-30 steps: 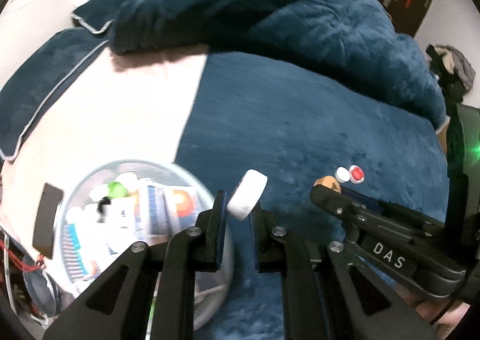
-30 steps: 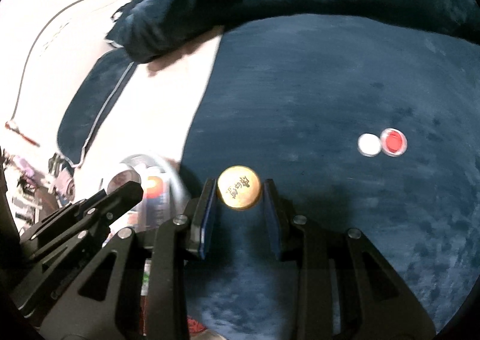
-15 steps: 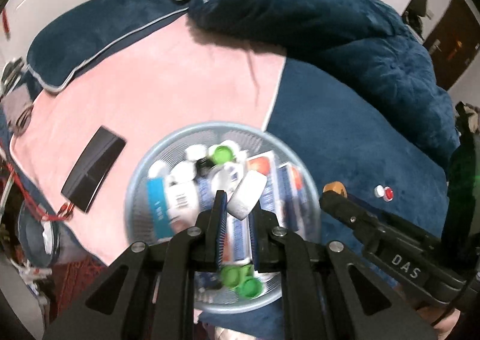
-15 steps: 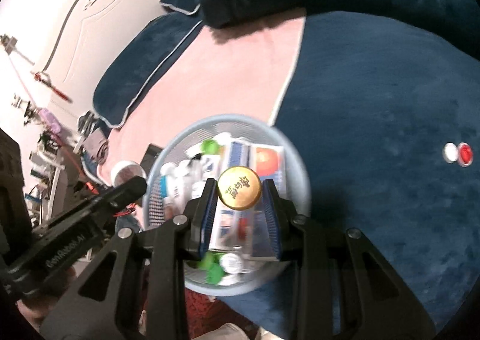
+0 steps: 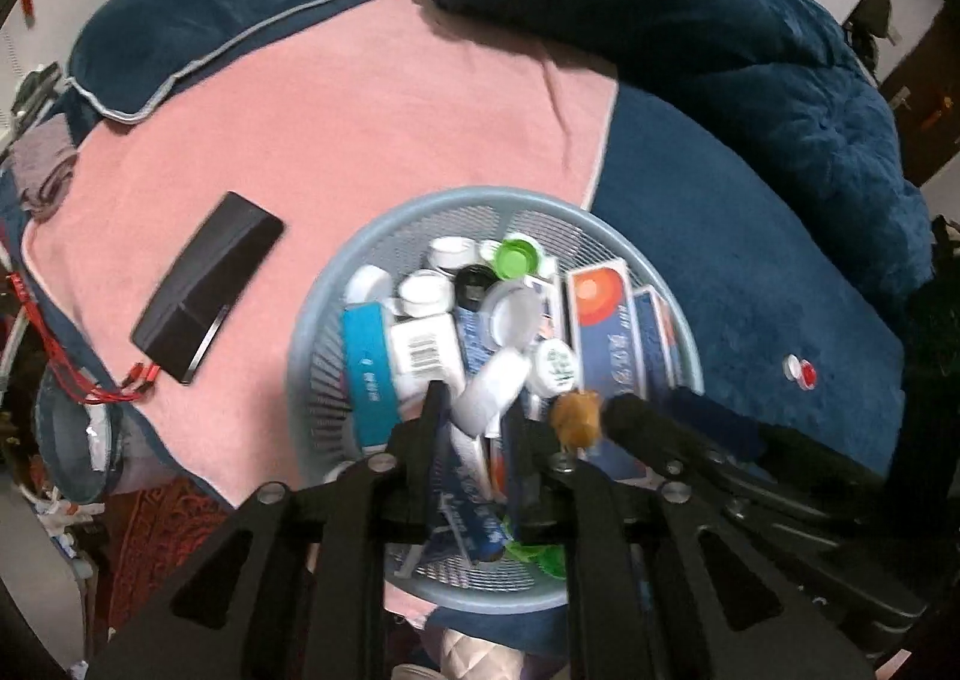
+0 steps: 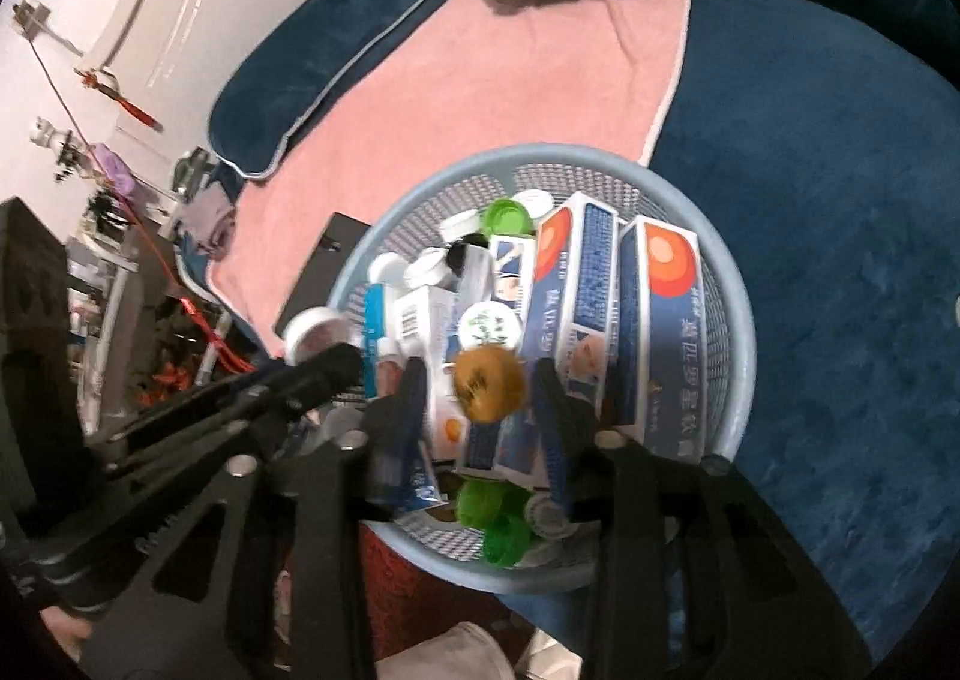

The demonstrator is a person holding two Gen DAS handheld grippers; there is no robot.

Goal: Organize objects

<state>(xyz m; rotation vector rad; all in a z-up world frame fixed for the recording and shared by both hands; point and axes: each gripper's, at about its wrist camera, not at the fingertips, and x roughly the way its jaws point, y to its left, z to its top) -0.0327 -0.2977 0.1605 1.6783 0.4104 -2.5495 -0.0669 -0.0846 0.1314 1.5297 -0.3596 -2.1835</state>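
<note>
A light blue mesh basket (image 5: 336,296) (image 6: 735,308) sits on the bed, filled with caps, small bottles and blue-and-white boxes. My left gripper (image 5: 474,410) is over it, jaws apart; a white cap (image 5: 489,389) sits blurred between them, seemingly loose. My right gripper (image 6: 483,386) is also over the basket, jaws spread wider than the gold cap (image 6: 489,383) (image 5: 577,417), which looks blurred and free between them. A white cap (image 5: 793,366) and a red cap (image 5: 808,375) lie on the blue blanket to the right.
A black flat case (image 5: 207,287) lies on the pink blanket (image 5: 360,110) left of the basket. A bunched dark blue duvet (image 5: 690,20) is at the back. The bed edge and floor clutter (image 6: 120,272) are at the left.
Both grippers moved left from the blue blanket to above the basket. Both jaws have opened, and the white cap and the gold cap are coming loose.
</note>
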